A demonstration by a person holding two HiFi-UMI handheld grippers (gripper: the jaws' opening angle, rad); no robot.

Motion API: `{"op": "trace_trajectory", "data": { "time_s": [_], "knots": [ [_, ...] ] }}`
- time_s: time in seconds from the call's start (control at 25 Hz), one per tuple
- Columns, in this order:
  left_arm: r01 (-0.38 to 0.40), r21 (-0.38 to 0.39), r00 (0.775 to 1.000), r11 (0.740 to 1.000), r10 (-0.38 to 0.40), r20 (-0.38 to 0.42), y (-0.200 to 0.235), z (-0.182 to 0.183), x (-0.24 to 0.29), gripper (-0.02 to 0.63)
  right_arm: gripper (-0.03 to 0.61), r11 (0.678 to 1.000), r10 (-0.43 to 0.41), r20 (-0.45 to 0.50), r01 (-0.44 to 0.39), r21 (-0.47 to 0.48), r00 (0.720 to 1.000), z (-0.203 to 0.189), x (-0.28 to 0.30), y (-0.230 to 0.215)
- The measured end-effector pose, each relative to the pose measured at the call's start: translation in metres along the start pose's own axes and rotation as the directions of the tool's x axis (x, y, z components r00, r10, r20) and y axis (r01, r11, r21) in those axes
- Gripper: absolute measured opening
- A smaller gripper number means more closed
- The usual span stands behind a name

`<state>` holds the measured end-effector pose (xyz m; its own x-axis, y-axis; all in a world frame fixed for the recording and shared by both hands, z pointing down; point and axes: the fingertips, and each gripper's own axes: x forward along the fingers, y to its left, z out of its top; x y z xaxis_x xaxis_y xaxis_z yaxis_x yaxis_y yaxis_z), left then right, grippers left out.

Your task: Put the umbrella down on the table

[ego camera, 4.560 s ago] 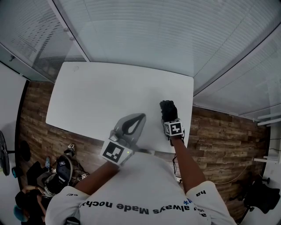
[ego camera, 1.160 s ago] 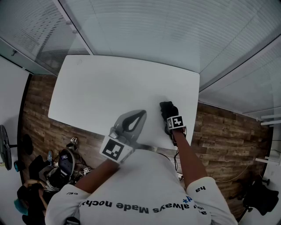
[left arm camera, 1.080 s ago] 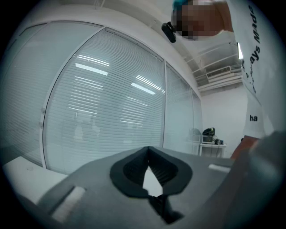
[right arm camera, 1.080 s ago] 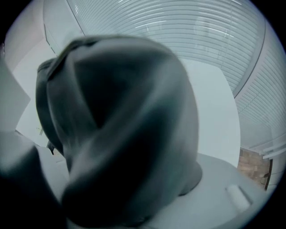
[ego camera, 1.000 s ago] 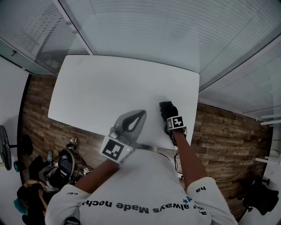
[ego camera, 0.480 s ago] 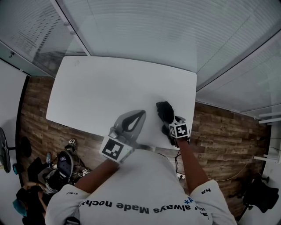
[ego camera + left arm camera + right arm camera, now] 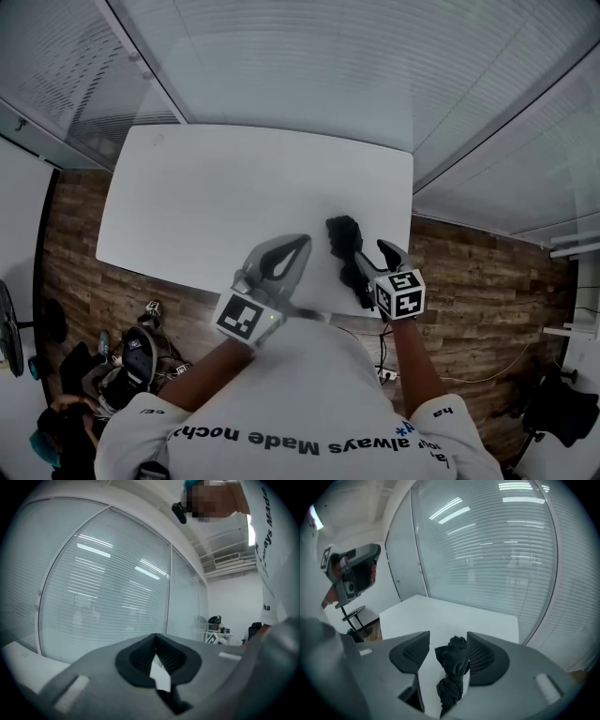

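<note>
Hovering above the table, the right gripper holds its grey moulded jaws apart, clamped on nothing.
The jaws have just been closing slightly; their dark ribbed pads flank, without touching, the umbrella, a black folded bundle of crumpled fabric lying on the smooth white table near its right edge. The left gripper sits at the near edge, rounded jaws together at the tips, nothing between them. Slatted blinds back the table; wood-plank floor surrounds it.
</note>
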<state>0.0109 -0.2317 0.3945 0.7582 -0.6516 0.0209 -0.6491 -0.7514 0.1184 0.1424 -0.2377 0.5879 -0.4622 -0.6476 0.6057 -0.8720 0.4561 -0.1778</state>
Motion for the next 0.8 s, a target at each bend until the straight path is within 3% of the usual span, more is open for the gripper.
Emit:
{"op": "trace_trajectory", "data": {
  "time_s": [0.16,0.4,0.6,0.8],
  "knots": [
    [0.010,0.011,1.000,1.000,-0.010,0.003,-0.005,0.002,0.004,0.003,0.226,0.999,0.004,0.145,0.003,-0.048,0.989,0.049,-0.034,0.015],
    [0.010,0.010,1.000,1.000,-0.010,0.003,-0.005,0.003,0.006,0.003,0.193,0.990,0.046,0.317,-0.001,-0.141,0.947,0.105,-0.079,0.050],
    [0.006,0.012,1.000,1.000,-0.006,0.004,-0.002,0.005,0.007,0.003,0.155,0.986,0.068,0.452,0.009,-0.166,0.889,0.128,-0.105,0.069],
    [0.003,0.012,1.000,1.000,-0.003,0.005,-0.001,0.006,0.007,0.003,0.117,0.985,0.043,0.495,0.046,-0.166,0.868,0.132,-0.118,0.075]
  ]
}}
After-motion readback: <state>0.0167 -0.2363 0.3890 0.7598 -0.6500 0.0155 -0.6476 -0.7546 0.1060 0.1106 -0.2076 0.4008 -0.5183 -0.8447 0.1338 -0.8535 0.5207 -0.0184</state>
